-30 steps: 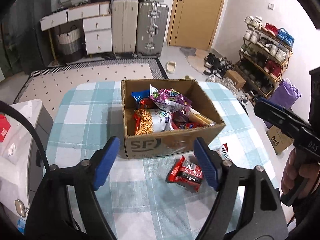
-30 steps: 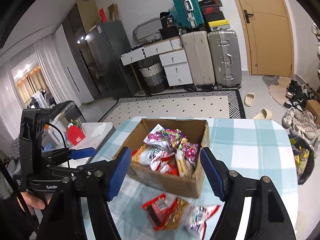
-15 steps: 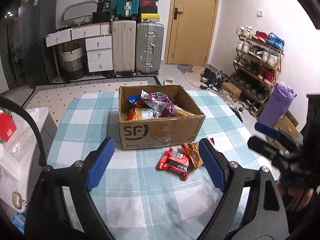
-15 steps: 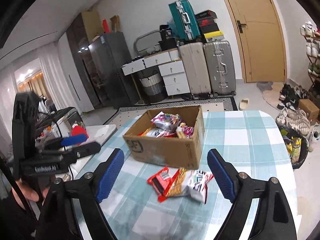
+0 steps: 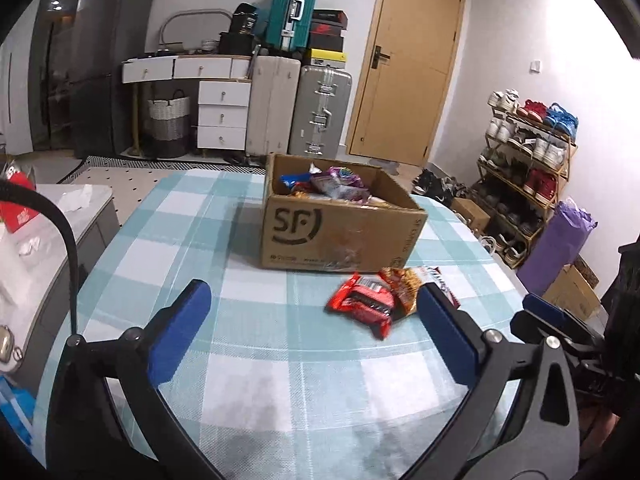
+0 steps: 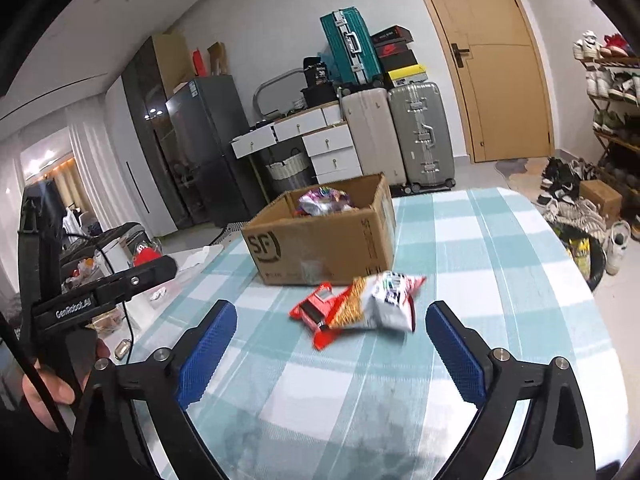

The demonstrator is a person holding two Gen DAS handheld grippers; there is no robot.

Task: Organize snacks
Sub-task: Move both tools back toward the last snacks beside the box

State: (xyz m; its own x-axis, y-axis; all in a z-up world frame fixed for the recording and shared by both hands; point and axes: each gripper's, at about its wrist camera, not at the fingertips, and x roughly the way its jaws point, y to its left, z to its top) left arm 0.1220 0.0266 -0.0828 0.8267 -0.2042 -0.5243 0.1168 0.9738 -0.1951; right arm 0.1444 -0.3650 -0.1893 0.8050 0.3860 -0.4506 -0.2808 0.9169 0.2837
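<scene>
Table: checked teal-and-white cloth, carrying everything that matters.
Box: open SF cardboard carton at mid-table, already piled with snack bags.
Loose snacks: red packet, orange-patterned bag and white bag overlap in a heap just in front of the carton, touching each other, not yet inside.
Left gripper: jaws opening, near their widest, nothing between the pads; heap lies ahead toward its right finger.
Right gripper: jaws opening wide, empty; heap lies ahead between its fingers.
Risk: overlapped bags may get pinched together, or slick film may slide off on closing; both grippers aimed at one heap could collide.
Change: a second ago both cameras sat close over the carton with narrower jaws; now they are farther back and lower.
</scene>
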